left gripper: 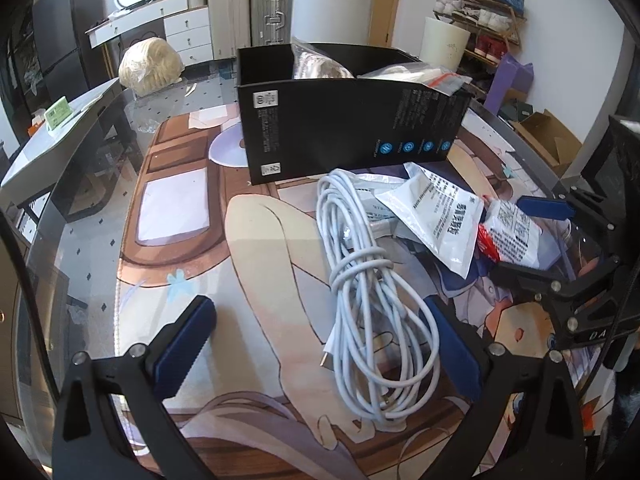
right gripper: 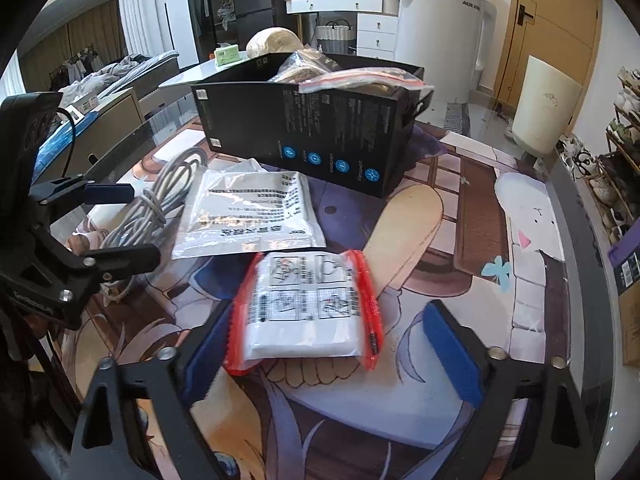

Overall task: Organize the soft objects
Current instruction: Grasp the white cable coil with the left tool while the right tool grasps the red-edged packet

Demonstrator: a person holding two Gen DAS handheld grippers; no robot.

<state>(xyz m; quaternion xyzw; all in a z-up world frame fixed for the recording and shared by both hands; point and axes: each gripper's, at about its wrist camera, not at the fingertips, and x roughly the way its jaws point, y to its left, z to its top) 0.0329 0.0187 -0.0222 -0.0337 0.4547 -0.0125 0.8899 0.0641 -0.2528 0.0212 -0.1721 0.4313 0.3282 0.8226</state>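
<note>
The right gripper (right gripper: 332, 356) stands with its jaws wide apart around the red-edged zip pouch (right gripper: 308, 312), which lies flat on the printed table mat (right gripper: 472, 216) directly ahead of it. The pouch's long axis runs roughly along the gripper's line of sight, away toward the black cardboard box (right gripper: 320, 136), so the blue pads (right gripper: 208, 352) flank its long red edges; the left pad sits just beside the pouch, the right pad a little apart. Closing here would likely pinch it across its short width.

The left gripper (left gripper: 320, 356), also spread open and holding nothing, points at the coiled white cable (left gripper: 368, 280), whose loops stretch lengthwise between its fingers, closer to the right one. Between the two lies the white printed packet (right gripper: 252, 216), partly overlapped by neither pad.

The box stands beyond everything, near the mat's far edge, already holding bagged items. Its open top is reachable over the packet; the mat to the right of the pouch offers free room.
</note>
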